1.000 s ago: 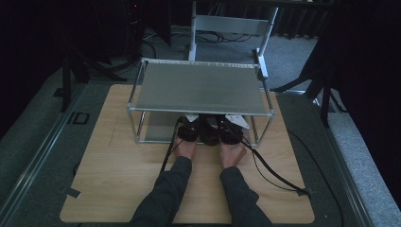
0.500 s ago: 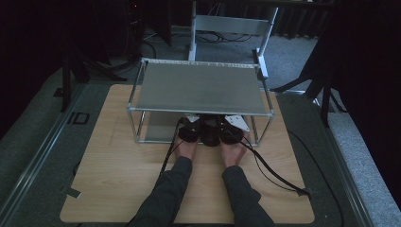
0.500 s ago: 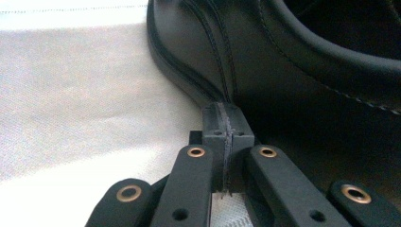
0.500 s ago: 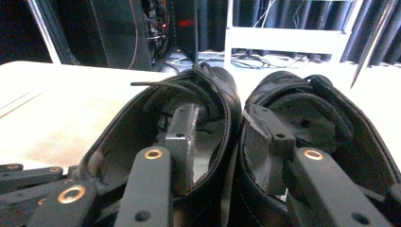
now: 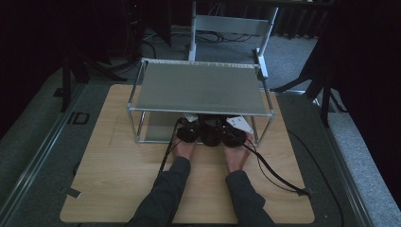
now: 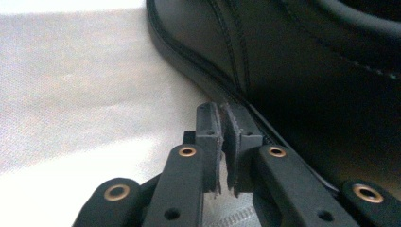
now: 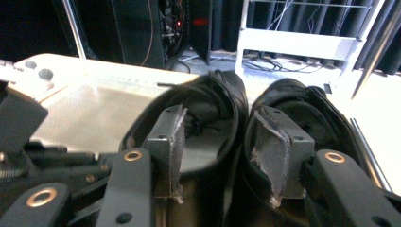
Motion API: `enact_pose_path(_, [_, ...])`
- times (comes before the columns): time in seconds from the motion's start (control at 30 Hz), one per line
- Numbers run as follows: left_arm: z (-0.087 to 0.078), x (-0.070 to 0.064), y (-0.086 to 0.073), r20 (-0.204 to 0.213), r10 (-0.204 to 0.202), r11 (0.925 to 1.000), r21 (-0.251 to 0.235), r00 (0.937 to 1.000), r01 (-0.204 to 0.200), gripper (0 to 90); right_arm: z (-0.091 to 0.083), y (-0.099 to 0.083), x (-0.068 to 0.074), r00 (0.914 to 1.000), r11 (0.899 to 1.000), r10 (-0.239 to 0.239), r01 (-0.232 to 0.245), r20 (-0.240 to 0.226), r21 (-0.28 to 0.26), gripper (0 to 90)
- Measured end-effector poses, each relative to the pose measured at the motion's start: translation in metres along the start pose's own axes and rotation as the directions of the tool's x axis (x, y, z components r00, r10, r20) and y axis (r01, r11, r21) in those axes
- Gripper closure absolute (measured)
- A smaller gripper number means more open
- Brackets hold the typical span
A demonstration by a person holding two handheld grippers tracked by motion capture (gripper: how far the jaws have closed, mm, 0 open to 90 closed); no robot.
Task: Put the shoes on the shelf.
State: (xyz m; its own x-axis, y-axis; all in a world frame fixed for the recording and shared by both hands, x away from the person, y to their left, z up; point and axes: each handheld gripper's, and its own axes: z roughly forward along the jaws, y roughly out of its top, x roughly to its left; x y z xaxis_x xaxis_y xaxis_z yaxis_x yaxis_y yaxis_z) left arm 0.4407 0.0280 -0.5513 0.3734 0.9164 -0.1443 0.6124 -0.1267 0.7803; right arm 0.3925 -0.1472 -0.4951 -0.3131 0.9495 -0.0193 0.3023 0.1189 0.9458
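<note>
Two black leather shoes (image 5: 210, 133) stand side by side on the wooden table (image 5: 118, 165), under the metal shelf rack (image 5: 198, 87). My left gripper (image 6: 221, 142) is shut with nothing between its pads, its tips against the sole edge of a black shoe (image 6: 302, 71). My right gripper (image 7: 217, 142) is open. Its left finger sits inside the left shoe (image 7: 208, 94) and its right finger inside the right shoe (image 7: 302, 104), with both inner collars between them. In the high view the left gripper (image 5: 188, 132) and right gripper (image 5: 231, 135) sit low under the shelf's front edge.
The rack's thin metal legs (image 5: 138, 127) stand on both sides of my hands, and its top is low overhead. Black cables (image 5: 274, 172) trail from the grippers across the table to the right. A white frame (image 7: 302, 45) stands behind the table.
</note>
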Motion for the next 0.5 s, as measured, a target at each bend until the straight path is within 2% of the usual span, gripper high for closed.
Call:
enact_pose_path(0.07, [-0.002, 0.001, 0.000, 0.006, -0.001, 1.0000, -0.006, 1.0000, 0.001, 83.4, -0.006, -0.001, -0.002, 0.9998, 1.000, -0.011, 0.011, 0.017, 0.010, 50.6])
enact_pose_path(0.23, [-0.011, 0.008, 0.001, 0.017, -0.015, 0.9998, -0.013, 0.9998, 0.015, 81.1, -0.024, -0.009, -0.011, 0.9993, 0.999, -0.032, 0.032, 0.018, 0.025, 49.8])
enact_pose_path(0.37, [-0.020, 0.015, -0.003, 0.019, -0.030, 0.9994, -0.016, 0.9994, 0.030, 79.9, -0.039, -0.019, -0.024, 0.9987, 0.999, -0.010, 0.009, 0.050, 0.036, 49.8])
enact_pose_path(0.5, [-0.031, 0.019, -0.008, 0.034, -0.020, 0.9995, -0.024, 0.9992, 0.021, 78.5, -0.051, -0.027, -0.036, 0.9983, 0.998, 0.026, -0.030, 0.051, 0.061, 48.7])
